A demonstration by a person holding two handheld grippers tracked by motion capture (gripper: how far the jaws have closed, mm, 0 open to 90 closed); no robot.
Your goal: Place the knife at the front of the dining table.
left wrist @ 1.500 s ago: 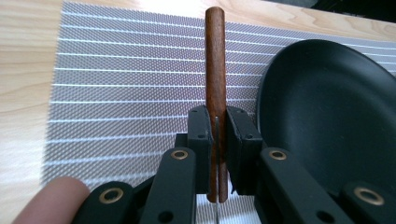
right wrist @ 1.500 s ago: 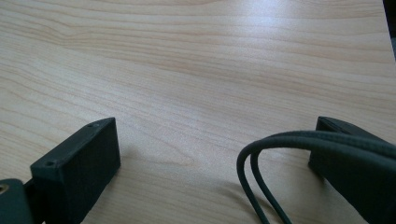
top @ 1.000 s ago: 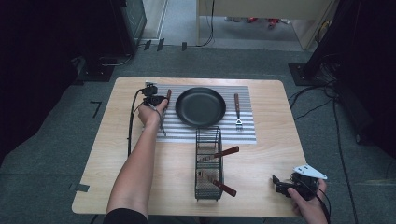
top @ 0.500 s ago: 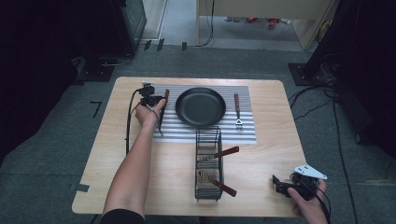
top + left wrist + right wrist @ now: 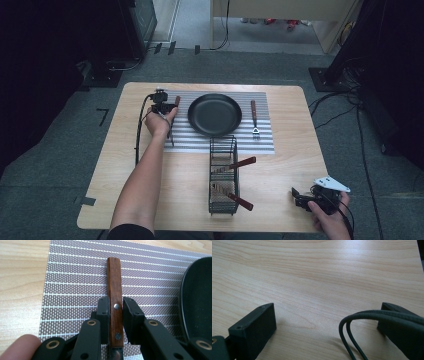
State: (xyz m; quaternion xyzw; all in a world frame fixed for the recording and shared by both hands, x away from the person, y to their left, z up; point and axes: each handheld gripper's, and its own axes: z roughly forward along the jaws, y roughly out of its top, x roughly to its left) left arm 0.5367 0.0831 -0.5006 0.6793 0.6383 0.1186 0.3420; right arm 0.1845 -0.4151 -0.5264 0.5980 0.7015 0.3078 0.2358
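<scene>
A knife with a brown wooden handle (image 5: 114, 277) lies on the striped placemat (image 5: 75, 277), left of the black pan (image 5: 215, 115). My left gripper (image 5: 115, 301) is shut on that handle near its rivets, one jaw on each side. From above, the left gripper (image 5: 167, 106) sits at the mat's left end and the knife blade (image 5: 170, 136) runs back under the hand. My right gripper (image 5: 300, 198) rests low at the table's front right corner, open with only bare wood between its jaws (image 5: 327, 315). A loop of its cable (image 5: 352, 322) crosses in front.
A fork (image 5: 254, 117) with a wooden handle lies on the mat right of the pan. A black wire basket (image 5: 222, 175) stands at the front middle, holding two wooden-handled utensils. The pan rim (image 5: 197, 295) is close on the knife's right.
The left hand has crept slightly farther up the mat with the knife. The right gripper has stayed still.
</scene>
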